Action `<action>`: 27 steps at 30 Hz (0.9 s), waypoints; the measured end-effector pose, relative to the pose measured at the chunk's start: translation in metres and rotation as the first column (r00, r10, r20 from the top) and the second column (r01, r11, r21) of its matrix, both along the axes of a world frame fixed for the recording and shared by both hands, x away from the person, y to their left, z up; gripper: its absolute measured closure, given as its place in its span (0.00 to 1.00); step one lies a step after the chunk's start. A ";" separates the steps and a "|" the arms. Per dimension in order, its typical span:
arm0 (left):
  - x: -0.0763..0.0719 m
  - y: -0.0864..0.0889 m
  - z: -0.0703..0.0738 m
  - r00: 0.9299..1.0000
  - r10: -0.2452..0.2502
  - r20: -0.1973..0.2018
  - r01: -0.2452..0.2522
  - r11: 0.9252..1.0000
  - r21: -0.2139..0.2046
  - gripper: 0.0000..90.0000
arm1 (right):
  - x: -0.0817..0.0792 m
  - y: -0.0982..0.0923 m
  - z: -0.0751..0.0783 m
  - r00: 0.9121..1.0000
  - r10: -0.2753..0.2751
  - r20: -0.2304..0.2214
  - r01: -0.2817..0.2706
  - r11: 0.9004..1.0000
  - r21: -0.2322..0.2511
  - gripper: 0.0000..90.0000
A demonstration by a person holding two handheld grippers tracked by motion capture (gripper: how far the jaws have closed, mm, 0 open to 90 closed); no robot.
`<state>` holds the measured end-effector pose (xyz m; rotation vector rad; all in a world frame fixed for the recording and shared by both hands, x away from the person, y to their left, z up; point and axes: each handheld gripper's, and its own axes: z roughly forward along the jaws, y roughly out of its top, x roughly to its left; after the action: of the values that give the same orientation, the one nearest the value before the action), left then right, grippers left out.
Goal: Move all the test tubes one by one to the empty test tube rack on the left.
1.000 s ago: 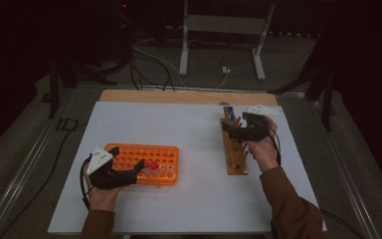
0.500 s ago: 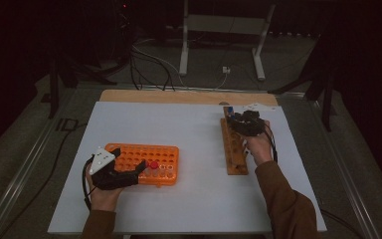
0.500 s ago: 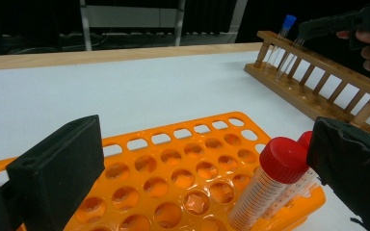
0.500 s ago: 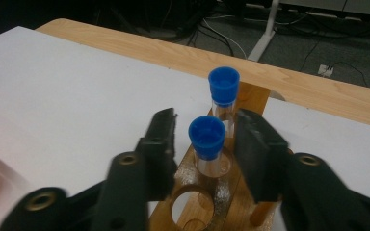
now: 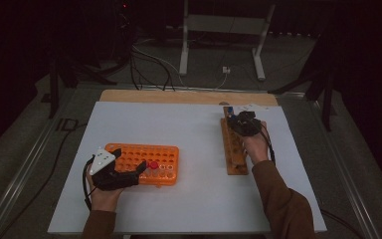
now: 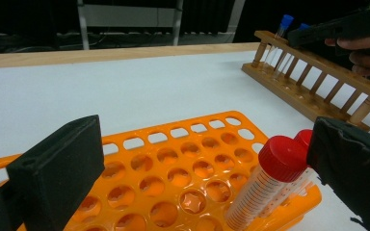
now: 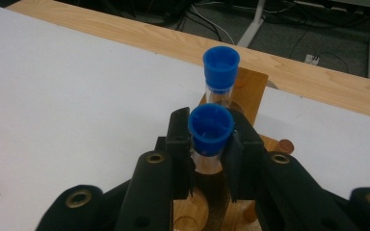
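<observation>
In the right gripper view, the right gripper point(image 7: 211, 144) is seen clamped on a blue-capped tube point(image 7: 210, 126), jaws just closed; in the left gripper view, the left gripper point(image 6: 212, 163) is seen wide open over the orange rack point(image 6: 173, 183).

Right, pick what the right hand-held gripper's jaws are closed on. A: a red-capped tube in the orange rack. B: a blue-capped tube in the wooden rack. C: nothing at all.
B: in the right gripper view, the right hand-held gripper has both jaws pressed on a blue-capped tube standing in the wooden rack.

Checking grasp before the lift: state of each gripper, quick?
Left gripper: open, jaws on either side of the orange rack, holding nothing.
Right gripper: closed on a blue-capped tube in the wooden rack.
</observation>
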<state>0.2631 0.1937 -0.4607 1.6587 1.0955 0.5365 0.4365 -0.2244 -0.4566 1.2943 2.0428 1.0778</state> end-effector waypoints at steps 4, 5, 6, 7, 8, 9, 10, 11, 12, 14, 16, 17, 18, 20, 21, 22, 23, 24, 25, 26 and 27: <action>0.000 0.000 0.000 1.000 0.000 0.000 0.000 1.000 -0.001 0.01 | 0.000 -0.002 0.001 1.000 -0.013 -0.003 0.013 1.000 0.013 0.85; 0.000 0.000 0.000 1.000 0.000 0.000 0.000 1.000 -0.002 0.01 | -0.001 -0.002 0.001 1.000 -0.012 0.000 0.012 1.000 0.012 0.85; 0.000 0.000 0.000 1.000 0.000 0.000 0.000 1.000 -0.003 0.01 | -0.001 -0.003 0.002 1.000 -0.012 0.002 0.012 1.000 0.013 0.85; 0.000 0.000 0.000 1.000 0.000 0.000 0.000 1.000 -0.002 0.01 | -0.002 -0.003 0.003 1.000 -0.012 0.007 0.012 1.000 0.015 0.85; 0.000 0.000 0.000 1.000 0.000 0.001 0.000 1.000 -0.002 0.01 | -0.003 -0.003 0.005 1.000 -0.012 0.012 0.012 1.000 0.019 0.85; -0.001 0.000 0.000 1.000 0.000 0.001 0.000 1.000 -0.002 0.01 | -0.004 -0.004 0.007 1.000 -0.010 0.017 0.010 1.000 0.023 0.85; -0.001 0.000 -0.001 1.000 0.000 0.001 0.000 1.000 -0.003 0.01 | -0.005 -0.004 0.008 1.000 -0.008 0.023 0.007 1.000 0.024 0.85; -0.001 0.000 -0.001 1.000 0.001 -0.001 -0.001 1.000 0.001 0.01 | -0.006 -0.004 0.010 1.000 -0.006 0.029 0.006 1.000 0.025 0.85; -0.001 0.000 -0.001 1.000 -0.001 -0.004 0.001 1.000 0.009 0.01 | -0.007 -0.005 0.012 0.999 -0.004 0.036 0.004 1.000 0.027 0.85; -0.001 -0.001 -0.002 1.000 -0.002 -0.005 0.003 1.000 0.006 0.01 | -0.008 -0.007 0.015 0.999 -0.009 0.043 0.007 0.999 0.040 0.85; -0.001 -0.001 -0.001 1.000 -0.003 -0.003 0.003 1.000 0.008 0.01 | -0.010 -0.009 0.018 0.999 -0.011 0.051 0.009 0.999 0.046 0.85; -0.001 -0.001 -0.001 1.000 -0.002 -0.003 0.002 1.000 0.008 0.01 | -0.011 -0.009 0.019 0.998 -0.010 0.055 0.007 0.999 0.045 0.85; -0.001 -0.001 -0.001 1.000 -0.003 -0.004 0.003 1.000 0.007 0.01 | -0.012 -0.009 0.021 0.998 -0.010 0.056 0.008 0.999 0.047 0.85; -0.001 -0.001 -0.002 1.000 -0.003 -0.005 0.003 1.000 0.007 0.01 | -0.013 -0.010 0.026 0.998 -0.005 0.067 0.002 0.999 0.048 0.85; -0.001 -0.001 -0.002 1.000 -0.003 -0.004 0.003 1.000 0.007 0.01 | -0.014 -0.011 0.028 0.997 0.000 0.074 -0.003 0.999 0.046 0.85; -0.001 -0.001 -0.002 1.000 -0.003 -0.004 0.003 1.000 0.007 0.01 | -0.015 -0.011 0.031 0.997 0.001 0.077 -0.005 0.999 0.048 0.85; -0.001 -0.001 -0.001 1.000 -0.004 -0.003 0.004 1.000 0.007 0.01 | -0.016 -0.011 0.033 0.996 0.005 0.084 -0.009 0.999 0.046 0.85; -0.001 -0.001 -0.001 1.000 -0.005 -0.003 0.005 1.000 0.006 0.01 | -0.017 -0.011 0.036 0.996 0.008 0.089 -0.012 0.999 0.046 0.85; -0.001 -0.001 -0.001 1.000 -0.006 -0.003 0.006 1.000 0.006 0.01 | -0.018 -0.011 0.038 0.995 0.012 0.095 -0.016 0.999 0.047 0.85; -0.002 -0.001 -0.001 1.000 -0.008 -0.001 0.008 1.000 0.004 0.01 | -0.019 -0.011 0.041 0.995 0.015 0.100 -0.019 0.999 0.044 0.85; -0.002 -0.001 -0.001 1.000 -0.012 0.002 0.012 1.000 0.003 0.01 | -0.020 -0.011 0.043 0.994 0.017 0.105 -0.022 0.999 0.045 0.85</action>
<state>0.2611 0.1929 -0.4612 1.6662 1.0832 0.5318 0.4162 -0.2350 -0.4139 1.2157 1.9680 1.1825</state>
